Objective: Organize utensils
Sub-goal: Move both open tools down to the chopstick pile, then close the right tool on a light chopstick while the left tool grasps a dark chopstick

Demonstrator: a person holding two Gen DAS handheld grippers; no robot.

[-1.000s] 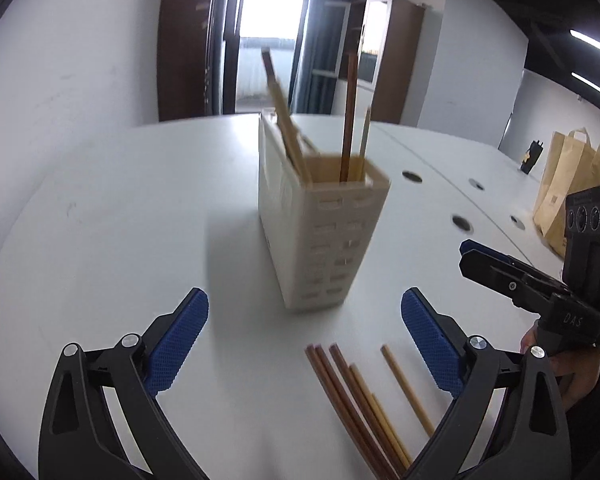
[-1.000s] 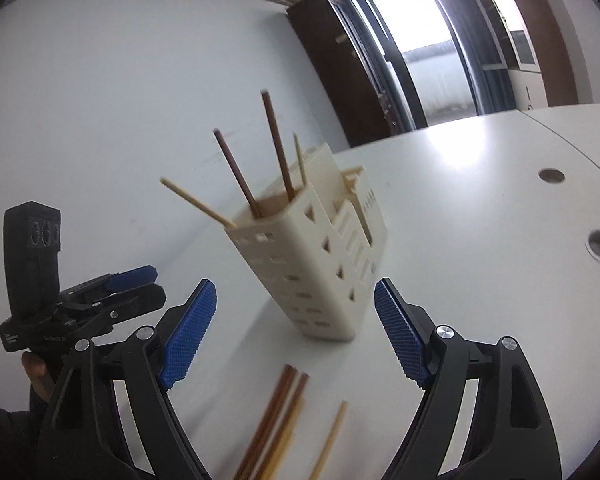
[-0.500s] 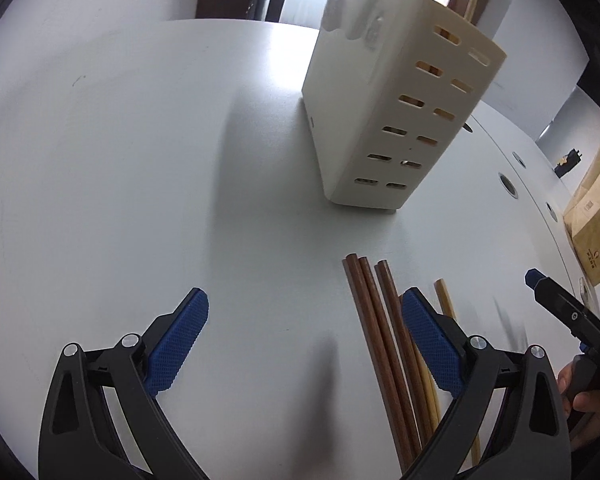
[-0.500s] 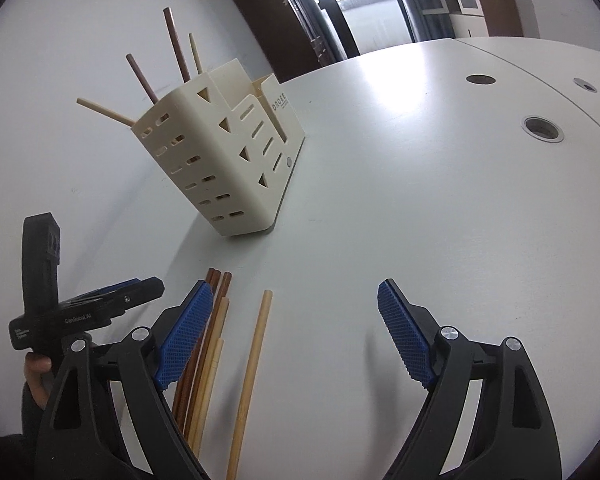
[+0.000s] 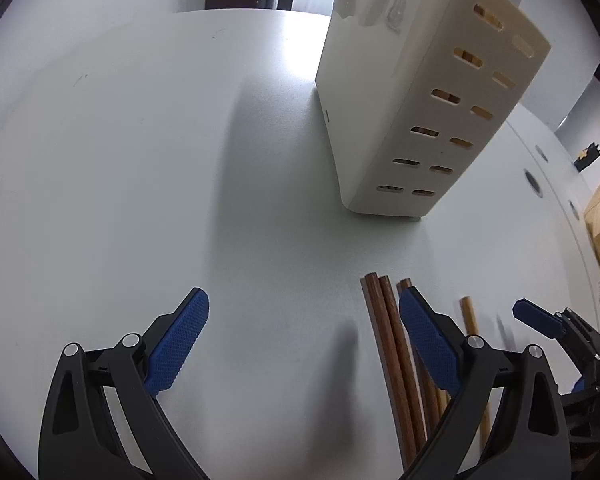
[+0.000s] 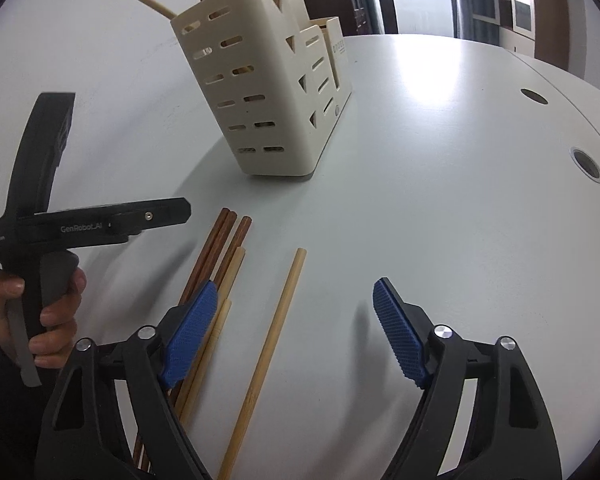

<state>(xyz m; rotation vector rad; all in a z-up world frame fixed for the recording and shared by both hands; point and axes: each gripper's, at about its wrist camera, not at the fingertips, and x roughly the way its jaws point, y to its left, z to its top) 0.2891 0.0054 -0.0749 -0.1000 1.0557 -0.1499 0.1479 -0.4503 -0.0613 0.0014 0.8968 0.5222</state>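
A smooth white table point(image 6: 440, 208) is seen, with bare room at its right. A cream plastic utensil holder point(image 6: 268, 92) with slots stands on it. Round wooden chopsticks point(image 6: 274, 336) lie near the holder. The right gripper point(image 6: 296, 332), just closing, and the left gripper point(image 5: 304, 344) are held open and empty.

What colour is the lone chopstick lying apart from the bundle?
Light bamboo tan; clearest in the right wrist view.
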